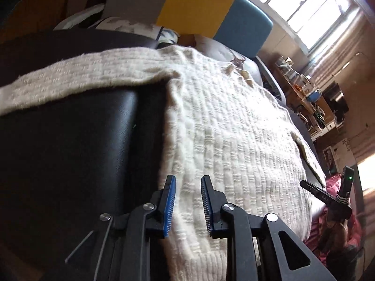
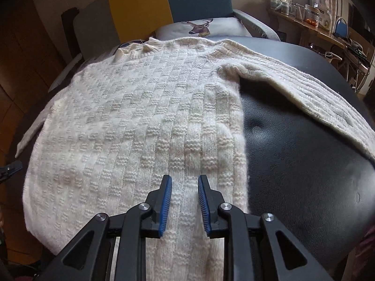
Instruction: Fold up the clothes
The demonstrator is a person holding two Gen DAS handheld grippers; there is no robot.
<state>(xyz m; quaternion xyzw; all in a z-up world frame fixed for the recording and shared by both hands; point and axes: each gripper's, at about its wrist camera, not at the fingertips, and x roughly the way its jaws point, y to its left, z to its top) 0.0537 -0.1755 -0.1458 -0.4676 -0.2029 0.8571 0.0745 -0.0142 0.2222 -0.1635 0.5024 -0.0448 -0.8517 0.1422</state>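
A cream knitted sweater (image 1: pixel 234 128) (image 2: pixel 140 117) lies flat on a black leather surface (image 1: pixel 70 140) (image 2: pixel 304 164), collar at the far end. One sleeve (image 1: pixel 70 77) stretches out to the left in the left wrist view. The other sleeve (image 2: pixel 304 89) runs off to the right in the right wrist view. My left gripper (image 1: pixel 187 180) hovers over the sweater's side edge near the hem, jaws apart, with no fabric pinched. My right gripper (image 2: pixel 184 179) stands just above the hem near the opposite side edge, jaws also apart and not pressing the knit. It also shows as right gripper (image 1: pixel 328 196) at that view's right edge.
Behind the collar lies a deer-print cushion (image 2: pixel 199 27), with grey, yellow and blue padded panels (image 2: pixel 140 7) beyond it. A cluttered wooden shelf (image 2: pixel 316 21) and a bright window (image 1: pixel 300 2) are on the right. Pink fabric (image 1: pixel 332 210) lies beside the surface.
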